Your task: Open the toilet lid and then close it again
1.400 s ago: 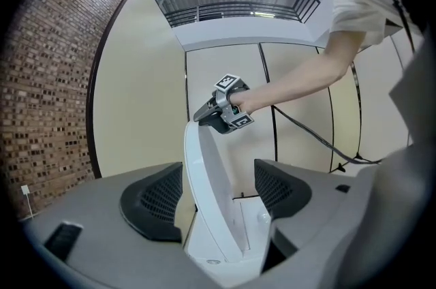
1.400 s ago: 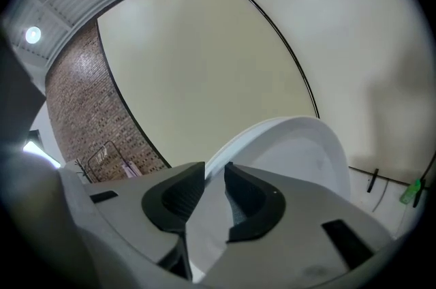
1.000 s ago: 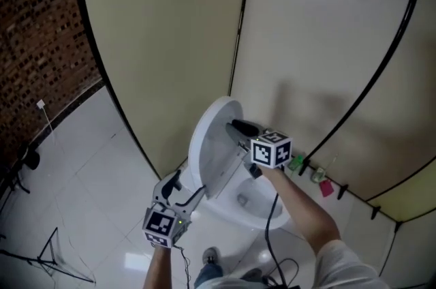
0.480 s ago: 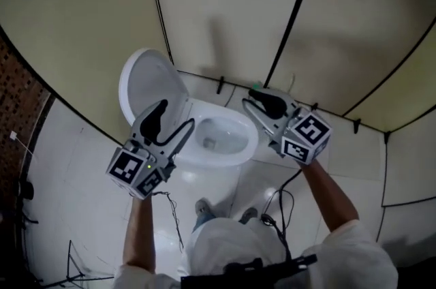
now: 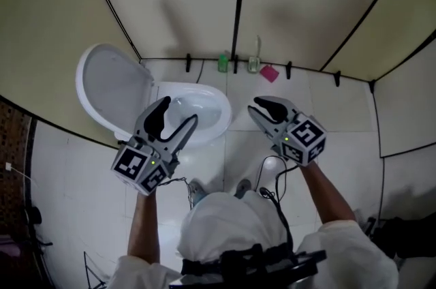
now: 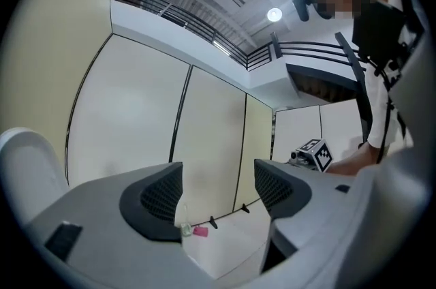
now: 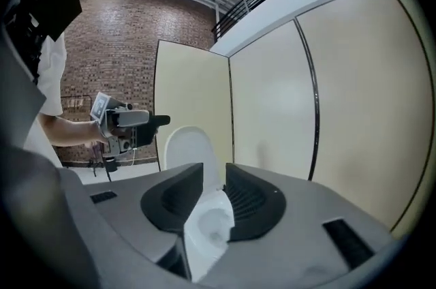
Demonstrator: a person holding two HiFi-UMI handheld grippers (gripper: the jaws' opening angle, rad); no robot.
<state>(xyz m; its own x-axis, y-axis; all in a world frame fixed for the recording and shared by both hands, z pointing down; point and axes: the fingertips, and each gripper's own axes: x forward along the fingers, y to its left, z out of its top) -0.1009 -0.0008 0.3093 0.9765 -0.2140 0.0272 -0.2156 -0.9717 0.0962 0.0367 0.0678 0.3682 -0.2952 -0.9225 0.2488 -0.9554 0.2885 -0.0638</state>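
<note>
The white tiled floor [image 5: 327,103] carries the toilet [image 5: 201,110] at ten o'clock, its lid [image 5: 109,86] raised. At twelve o'clock, by the partition [image 5: 306,1] foot, stand a green bottle [image 5: 222,63] and a clear bottle [image 5: 253,63], a pink thing [image 5: 270,73] just beside them. Shoes [image 5: 197,191] stand at six o'clock.

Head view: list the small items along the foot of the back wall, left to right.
green bottle → clear bottle → pink object

Toilet lid [image 5: 109,86] raised; left claw [image 5: 178,116] gapes above the bowl [image 5: 208,110], right claw [image 5: 257,105] pinched beside it
</note>
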